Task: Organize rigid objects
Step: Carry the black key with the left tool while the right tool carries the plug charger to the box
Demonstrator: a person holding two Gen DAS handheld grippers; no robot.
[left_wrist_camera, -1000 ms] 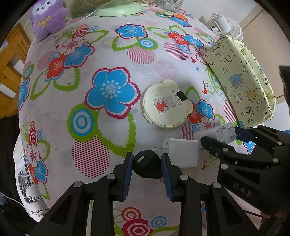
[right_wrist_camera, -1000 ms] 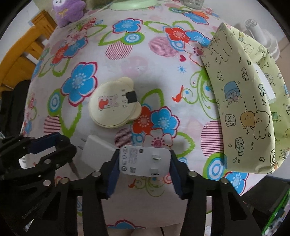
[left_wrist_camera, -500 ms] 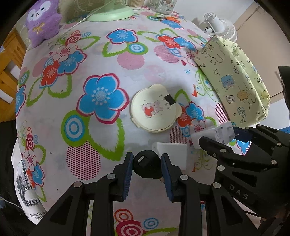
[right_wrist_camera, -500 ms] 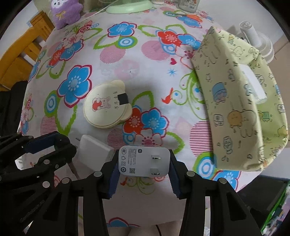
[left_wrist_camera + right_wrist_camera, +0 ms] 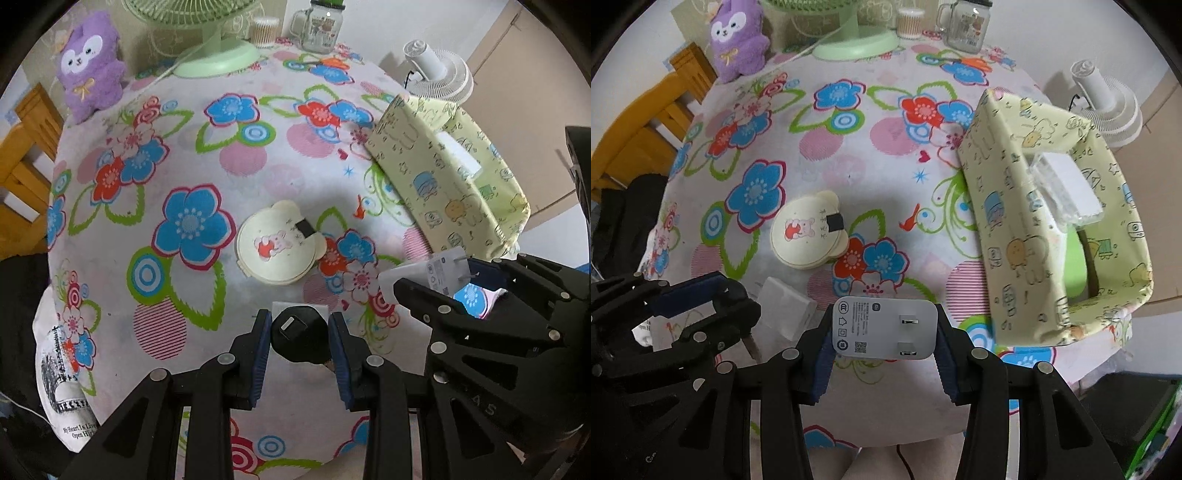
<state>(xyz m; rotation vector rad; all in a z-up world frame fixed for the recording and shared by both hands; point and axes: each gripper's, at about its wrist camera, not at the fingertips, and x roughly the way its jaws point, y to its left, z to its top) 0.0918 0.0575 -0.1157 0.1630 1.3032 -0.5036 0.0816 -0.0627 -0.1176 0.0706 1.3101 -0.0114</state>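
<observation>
Soft, even daylight, no glare; faint shadow pools ahead of each tool; sharp centre, strong fisheye bending, black vignette corners.

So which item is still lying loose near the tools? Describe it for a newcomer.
On the flowered tablecloth, just below the cream bear-eared case, lies a plain white charger block. Unlike the printed grey charger and the black plug, no tool holds it.

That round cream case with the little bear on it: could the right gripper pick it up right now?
Probably not: the right gripper is shut on a white charger. The cream case itself lies uncovered on the tablecloth.
</observation>
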